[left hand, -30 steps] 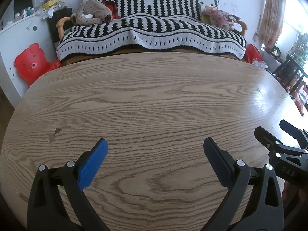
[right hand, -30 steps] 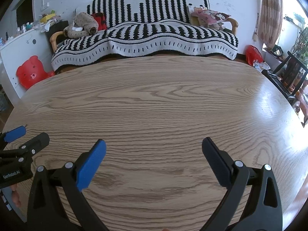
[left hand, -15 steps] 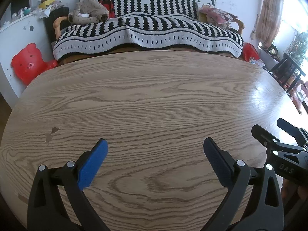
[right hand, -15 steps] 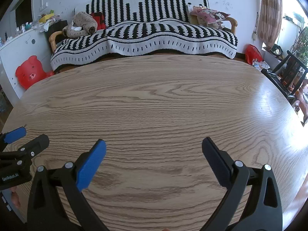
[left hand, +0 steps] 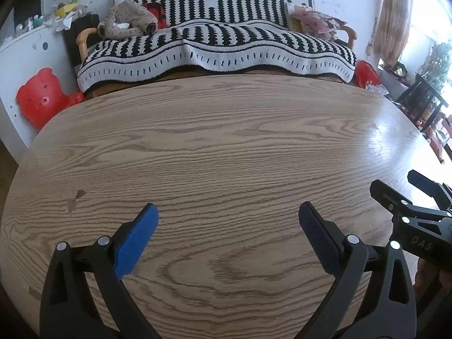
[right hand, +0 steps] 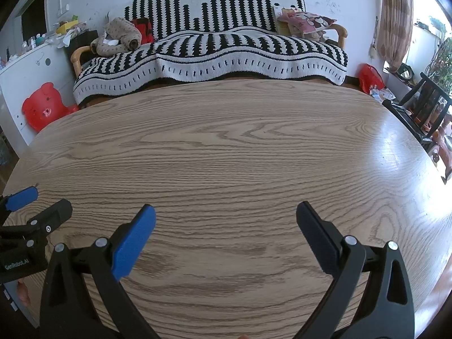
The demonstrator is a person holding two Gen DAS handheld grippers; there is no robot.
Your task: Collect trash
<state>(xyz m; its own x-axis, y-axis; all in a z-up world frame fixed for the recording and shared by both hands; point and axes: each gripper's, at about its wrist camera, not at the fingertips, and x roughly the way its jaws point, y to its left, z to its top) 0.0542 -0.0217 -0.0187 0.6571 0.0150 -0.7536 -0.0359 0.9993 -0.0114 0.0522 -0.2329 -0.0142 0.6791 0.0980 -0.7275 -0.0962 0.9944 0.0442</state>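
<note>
No trash shows on the wooden table (left hand: pixel 226 147) in either wrist view. My left gripper (left hand: pixel 227 214) is open over the near part of the table, its blue pads wide apart with nothing between them. My right gripper (right hand: pixel 225 216) is also open and holds nothing. In the left wrist view the right gripper (left hand: pixel 401 182) appears at the right edge. In the right wrist view the left gripper (right hand: pixel 42 200) appears at the left edge. A small brown mark (left hand: pixel 74 199) sits on the table surface at the left.
Behind the table's far edge stands a sofa with a black-and-white striped cover (right hand: pixel 209 53), with a plush toy (right hand: pixel 118 36) and a cushion (right hand: pixel 305 22) on it. A red bear-shaped stool (right hand: pixel 42 107) is at the left, a dark chair (right hand: pixel 423 104) at the right.
Both views have tilted slightly, so the table's far edge and sofa sit a little lower or nearer. Both grippers stay open and apart.
</note>
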